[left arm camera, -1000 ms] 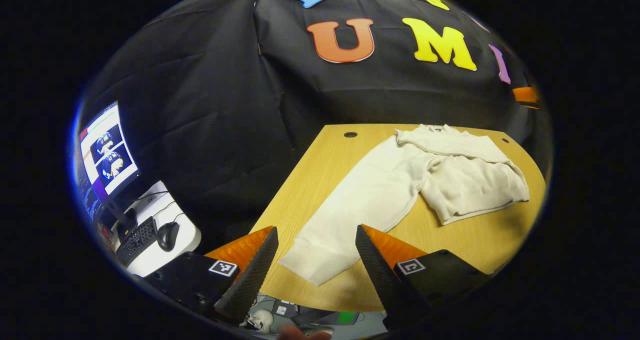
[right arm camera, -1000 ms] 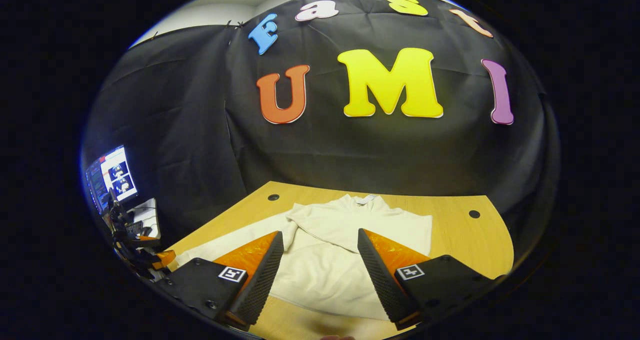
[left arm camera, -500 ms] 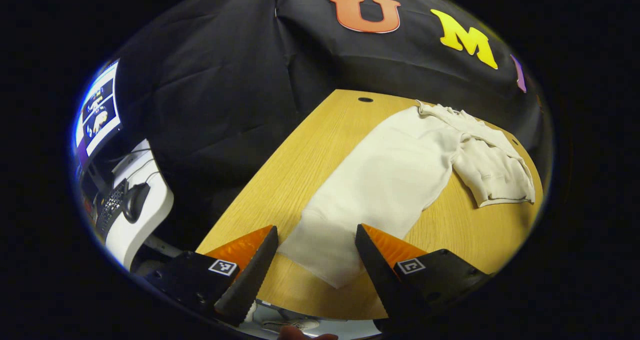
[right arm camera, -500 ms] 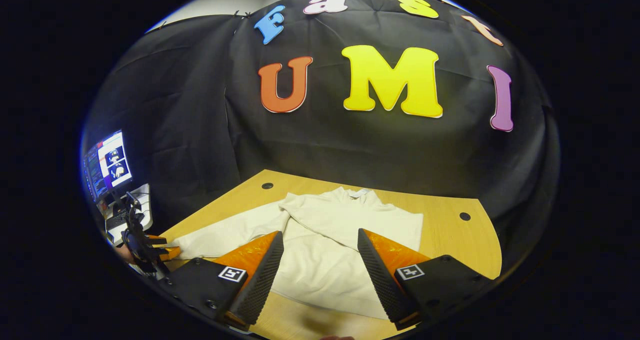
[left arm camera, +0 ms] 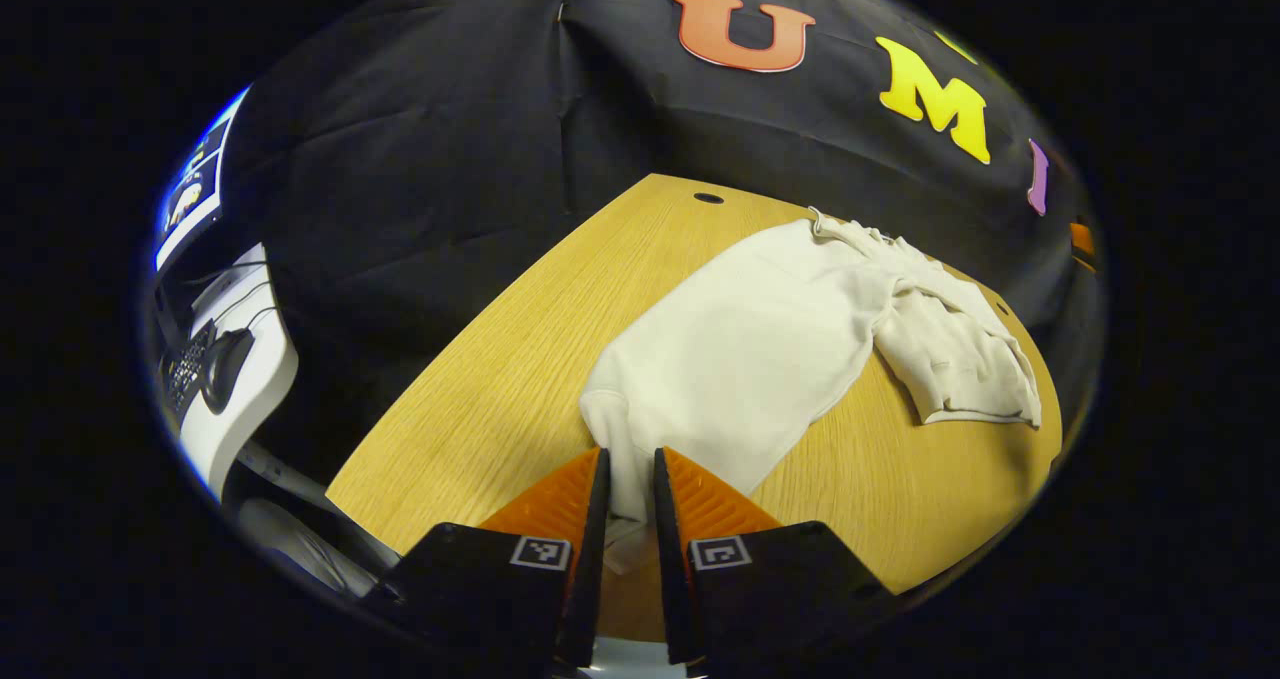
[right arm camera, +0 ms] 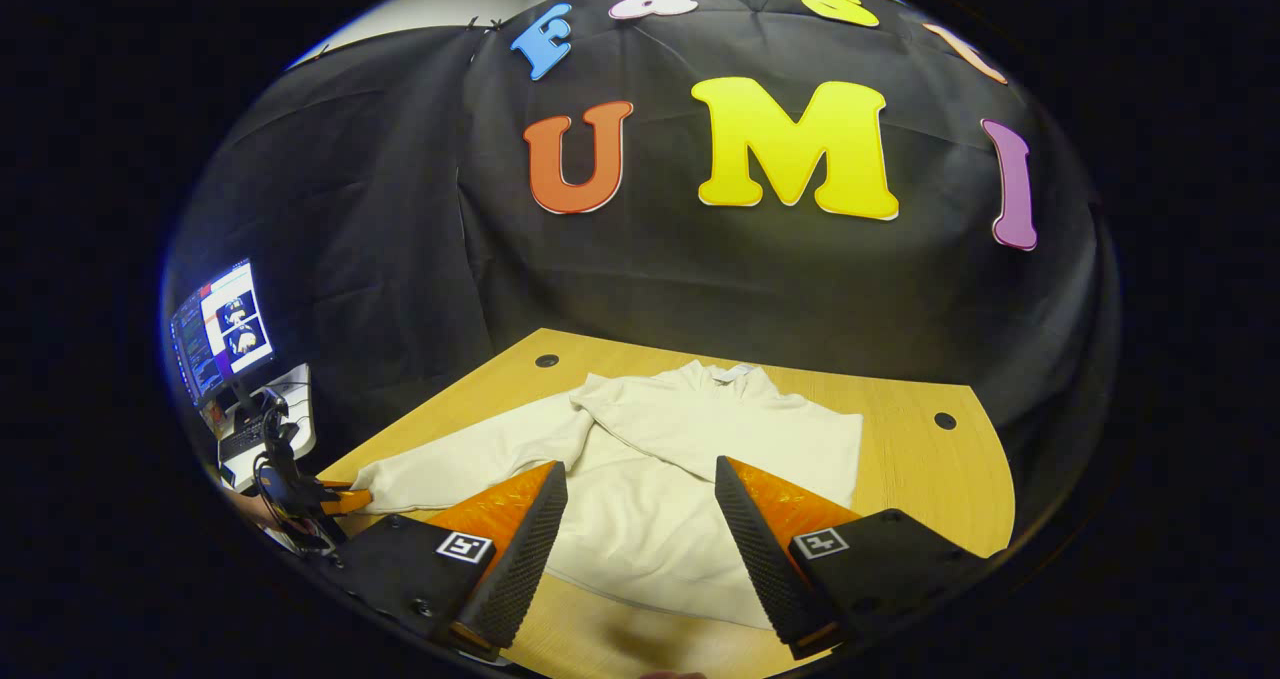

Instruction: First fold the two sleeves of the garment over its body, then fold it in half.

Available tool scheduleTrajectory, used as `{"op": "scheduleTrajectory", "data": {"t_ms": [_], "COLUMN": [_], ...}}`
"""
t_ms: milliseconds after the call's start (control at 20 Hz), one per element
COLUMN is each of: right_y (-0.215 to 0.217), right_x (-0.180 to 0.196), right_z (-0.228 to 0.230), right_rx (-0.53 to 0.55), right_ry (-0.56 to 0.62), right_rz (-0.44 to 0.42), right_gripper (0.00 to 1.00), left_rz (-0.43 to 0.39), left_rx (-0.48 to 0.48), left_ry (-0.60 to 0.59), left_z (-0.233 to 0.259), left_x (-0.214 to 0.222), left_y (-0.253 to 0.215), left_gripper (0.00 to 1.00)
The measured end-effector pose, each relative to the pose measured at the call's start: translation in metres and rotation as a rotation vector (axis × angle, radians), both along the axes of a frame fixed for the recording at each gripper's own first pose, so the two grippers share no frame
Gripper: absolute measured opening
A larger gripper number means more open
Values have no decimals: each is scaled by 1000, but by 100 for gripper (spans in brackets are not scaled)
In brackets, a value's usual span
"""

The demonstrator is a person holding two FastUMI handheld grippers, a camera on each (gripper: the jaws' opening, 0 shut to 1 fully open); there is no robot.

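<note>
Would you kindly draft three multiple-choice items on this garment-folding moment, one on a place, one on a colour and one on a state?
1. Where is the left tongs gripping the garment?
A. the collar
B. the cuff end of the outstretched sleeve
C. the bottom hem

2. What colour is the garment?
A. cream white
B. navy
C. red

3. How does the right tongs stand?
A. shut on the garment
B. shut on nothing
C. open above the garment

Answers:
1 B: in the left gripper view both fingers press on the sleeve end near the table edge.
2 A: both views show pale cream cloth.
3 C: in the right gripper view its fingers stand wide apart with the garment's body between them.
</note>
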State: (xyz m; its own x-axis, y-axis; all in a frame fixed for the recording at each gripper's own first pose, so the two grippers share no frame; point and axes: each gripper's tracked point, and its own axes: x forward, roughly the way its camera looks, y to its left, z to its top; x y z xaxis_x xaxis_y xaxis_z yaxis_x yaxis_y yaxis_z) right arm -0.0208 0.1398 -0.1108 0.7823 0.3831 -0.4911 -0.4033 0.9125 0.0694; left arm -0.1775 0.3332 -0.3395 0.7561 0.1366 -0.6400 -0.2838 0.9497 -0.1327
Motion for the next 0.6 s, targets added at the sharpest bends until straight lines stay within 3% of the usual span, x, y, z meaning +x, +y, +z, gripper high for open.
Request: {"op": "scheduleTrajectory", "data": {"t_ms": [100, 300, 600], "right_y": [-7, -27, -53], "right_x": [-1, 0, 3], "right_z": [-2, -3, 4], "right_rx": [6, 19, 48], "right_ry": [11, 27, 12], "right_rz": [-8, -45, -77], "right_gripper": [93, 93, 93], "left_rz": [-7, 0, -47], "left_rx": [-36, -147, -52], "left_ry": [8, 91, 63], "left_z": [1, 5, 46], "left_x": [2, 4, 28], "left_y": [0, -5, -17], "left_gripper": [17, 4, 3]}}
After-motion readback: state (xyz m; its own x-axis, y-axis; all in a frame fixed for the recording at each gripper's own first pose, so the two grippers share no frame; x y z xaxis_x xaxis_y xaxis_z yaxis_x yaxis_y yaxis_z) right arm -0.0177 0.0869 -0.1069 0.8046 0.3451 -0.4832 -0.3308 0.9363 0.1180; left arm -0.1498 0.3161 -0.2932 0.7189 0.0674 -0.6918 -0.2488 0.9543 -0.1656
